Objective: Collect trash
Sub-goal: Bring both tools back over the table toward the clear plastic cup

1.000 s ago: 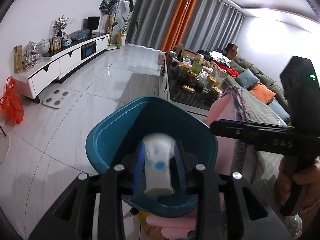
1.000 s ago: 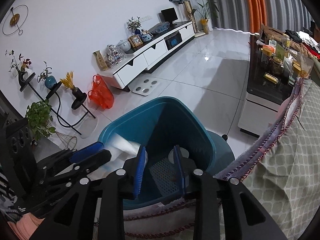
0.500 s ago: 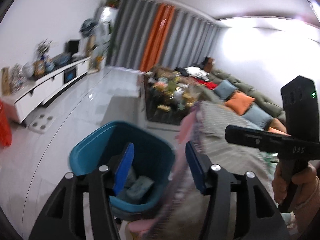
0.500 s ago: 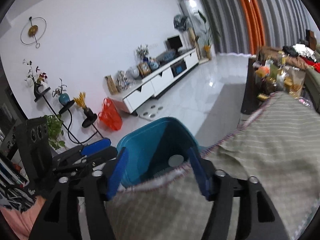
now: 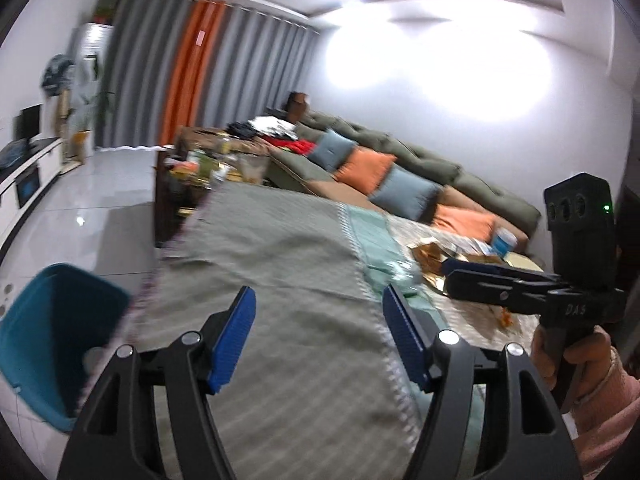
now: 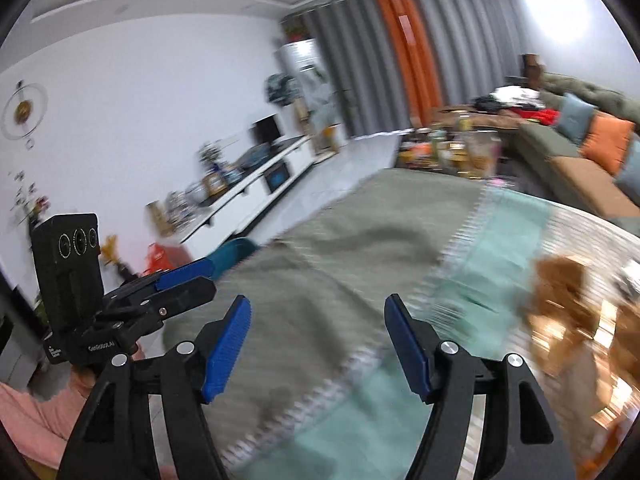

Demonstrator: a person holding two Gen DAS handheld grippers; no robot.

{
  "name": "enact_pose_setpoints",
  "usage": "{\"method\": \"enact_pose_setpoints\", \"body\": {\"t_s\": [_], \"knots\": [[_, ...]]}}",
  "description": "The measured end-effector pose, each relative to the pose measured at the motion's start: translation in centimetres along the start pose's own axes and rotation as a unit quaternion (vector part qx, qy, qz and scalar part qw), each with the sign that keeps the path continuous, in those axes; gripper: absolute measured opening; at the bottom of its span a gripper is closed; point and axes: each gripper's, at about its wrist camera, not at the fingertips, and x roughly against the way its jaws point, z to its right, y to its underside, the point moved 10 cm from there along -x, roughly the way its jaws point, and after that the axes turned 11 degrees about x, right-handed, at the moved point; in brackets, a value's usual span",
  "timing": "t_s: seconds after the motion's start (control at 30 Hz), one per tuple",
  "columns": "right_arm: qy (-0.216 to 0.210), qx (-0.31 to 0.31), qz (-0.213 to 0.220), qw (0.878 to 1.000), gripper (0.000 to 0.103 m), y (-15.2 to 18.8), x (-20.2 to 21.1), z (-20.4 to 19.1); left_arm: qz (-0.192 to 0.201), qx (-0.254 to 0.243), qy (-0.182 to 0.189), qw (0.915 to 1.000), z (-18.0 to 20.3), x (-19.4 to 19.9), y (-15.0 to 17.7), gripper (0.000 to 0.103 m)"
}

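Facing the trash (image 5: 452, 254) heaped toward the right edge of the cloth-covered counter (image 5: 280, 248), we judge ourselves between pickups, with nothing held and the next piece still to be chosen. We make out brown wrappers (image 6: 560, 292), crumpled paper and a blue-lidded tub (image 5: 503, 240), though the blur keeps us from naming each. Our left tongs (image 5: 318, 334) hang wide apart and empty above the near part of the cloth. Our right tongs (image 6: 318, 340) also stand apart and empty, pointing across the counter with the brown litter off to their right. The teal bin (image 5: 52, 320) sits on the floor just off the counter's left edge. Next we need to bring one pair of tongs over the heap, settle on a single piece, and close on it before swinging left to the bin. Loose, thin wrappers may slip, so we should grip them squarely.
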Motion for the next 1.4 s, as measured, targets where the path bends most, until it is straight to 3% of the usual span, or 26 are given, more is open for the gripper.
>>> {"method": "enact_pose_setpoints", "body": {"t_s": [0.33, 0.67, 1.4], "knots": [[0.095, -0.054, 0.020, 0.994, 0.069, 3.3, 6.9, 8.6, -0.079, -0.040, 0.023, 0.9958, 6.1, -6.7, 2.6, 0.067], [0.156, -0.072, 0.034, 0.985, 0.069, 3.6, 9.2, 14.2, -0.101, -0.057, 0.006, 0.9932, 8.1, -10.2, 2.7, 0.067], [0.183, -0.088, 0.008, 0.979, 0.069, 5.0, 7.9, 17.7, -0.126, -0.056, -0.032, 0.9899, 8.5, -13.2, 2.7, 0.067]]}}
